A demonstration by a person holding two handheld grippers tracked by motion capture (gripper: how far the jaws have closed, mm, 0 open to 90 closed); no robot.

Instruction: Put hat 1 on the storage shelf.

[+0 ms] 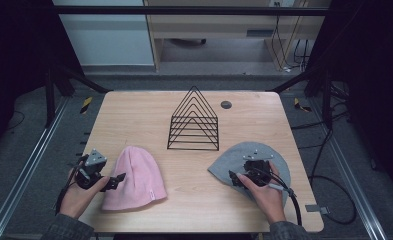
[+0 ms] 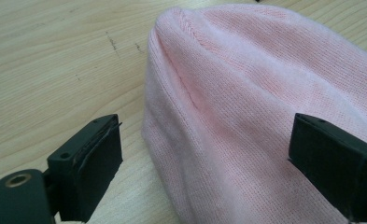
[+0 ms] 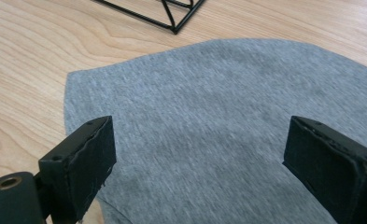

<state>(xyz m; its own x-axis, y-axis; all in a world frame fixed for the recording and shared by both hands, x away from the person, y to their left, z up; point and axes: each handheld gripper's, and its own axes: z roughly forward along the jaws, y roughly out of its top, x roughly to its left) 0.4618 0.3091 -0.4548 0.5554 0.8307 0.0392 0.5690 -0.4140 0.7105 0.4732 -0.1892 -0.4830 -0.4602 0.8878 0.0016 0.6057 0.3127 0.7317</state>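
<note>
Black pads stand wide apart on both our grippers, with nothing pinched between them. Our left gripper (image 1: 115, 180) hangs at the left edge of the pink hat (image 1: 134, 177); in the left gripper view one pad (image 2: 95, 163) sits over bare wood just beside the knit, the other (image 2: 335, 163) over the hat itself, so the open jaws straddle that edge. Our right gripper (image 1: 236, 179) is over the grey hat (image 1: 244, 157), and in the right gripper view both pads hover above the grey cloth (image 3: 204, 121), its near rim running under the left pad (image 3: 81, 168).

Both hats lie flat on the table (image 1: 149, 115), pink at the near left, grey at the near right, well apart. Between them and farther back stands the wire rack (image 1: 194, 122), empty.

We judge this to be the approach: each hand lined up on its own hat, no grip taken yet. Next we need to lower the jaws until one pad slides under the fabric edge or both bite a fold, then close. Thin cloth flat on wood gives little to catch, so the pinch should start low at the rim, not on the middle of the hat.
</note>
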